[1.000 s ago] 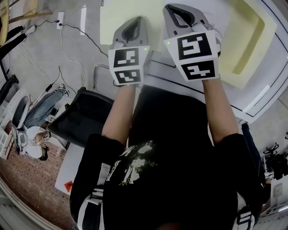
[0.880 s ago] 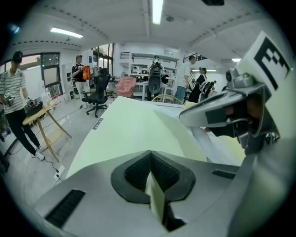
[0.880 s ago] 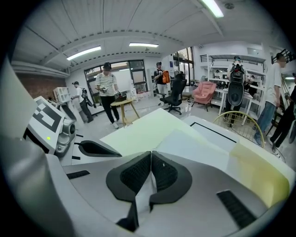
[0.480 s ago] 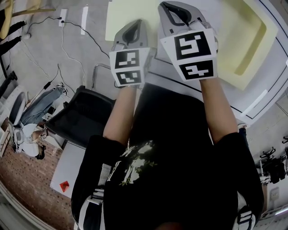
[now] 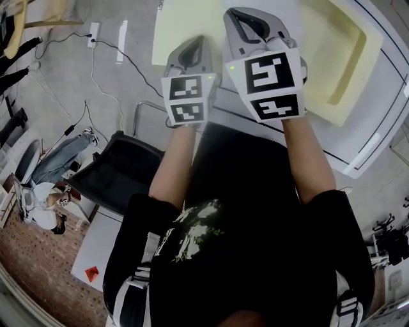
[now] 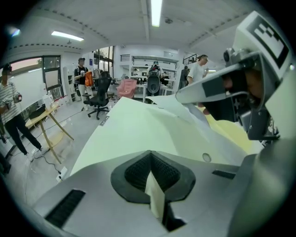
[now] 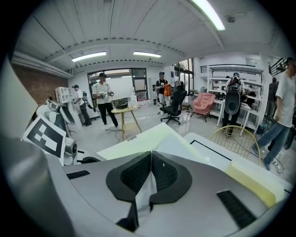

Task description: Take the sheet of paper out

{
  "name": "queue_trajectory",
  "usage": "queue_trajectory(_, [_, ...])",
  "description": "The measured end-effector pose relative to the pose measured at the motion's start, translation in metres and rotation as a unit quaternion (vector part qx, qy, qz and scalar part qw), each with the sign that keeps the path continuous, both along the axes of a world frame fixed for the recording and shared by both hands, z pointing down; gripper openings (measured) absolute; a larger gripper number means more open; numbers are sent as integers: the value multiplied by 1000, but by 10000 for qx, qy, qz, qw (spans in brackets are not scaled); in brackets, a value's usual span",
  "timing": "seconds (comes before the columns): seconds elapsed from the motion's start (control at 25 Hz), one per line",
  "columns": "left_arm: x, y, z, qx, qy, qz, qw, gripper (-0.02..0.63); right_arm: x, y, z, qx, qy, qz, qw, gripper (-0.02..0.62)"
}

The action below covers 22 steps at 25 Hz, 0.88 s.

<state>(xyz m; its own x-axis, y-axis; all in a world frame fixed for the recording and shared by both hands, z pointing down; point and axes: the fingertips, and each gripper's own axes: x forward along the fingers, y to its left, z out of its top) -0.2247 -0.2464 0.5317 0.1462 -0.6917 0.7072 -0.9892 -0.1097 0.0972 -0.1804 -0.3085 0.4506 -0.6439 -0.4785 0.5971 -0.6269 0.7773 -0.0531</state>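
Observation:
In the head view both grippers are held out over a white table (image 5: 377, 128), side by side. My left gripper (image 5: 193, 46) is shut on a corner of a pale yellow sheet of paper (image 5: 185, 19); in the left gripper view the paper (image 6: 138, 129) runs away from the shut jaws of my left gripper (image 6: 151, 173). My right gripper (image 5: 250, 25) is shut on a thin whitish translucent layer (image 7: 147, 185) lying over the paper (image 7: 138, 139). That layer (image 6: 185, 111) lifts toward the right gripper (image 6: 240, 88). Whether it is a sleeve or a second sheet I cannot tell.
A pale yellow tray-like pad (image 5: 342, 54) lies on the table at the right. A black office chair (image 5: 118, 169) stands below the left arm, with cables (image 5: 96, 70) on the floor. People, chairs and a small wooden table (image 7: 122, 111) stand farther off in the room.
Both grippers keep their hold. The left gripper has come a little to the right, closer to the right one, and the yellow sheet has shifted slightly with it.

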Motion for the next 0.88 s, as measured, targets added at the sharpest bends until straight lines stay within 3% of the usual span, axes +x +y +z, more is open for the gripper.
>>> queue_trajectory(0.88, [24, 13, -32, 460, 95, 947, 9944, -11, 16, 26, -77, 805, -58, 799, 9935, 8])
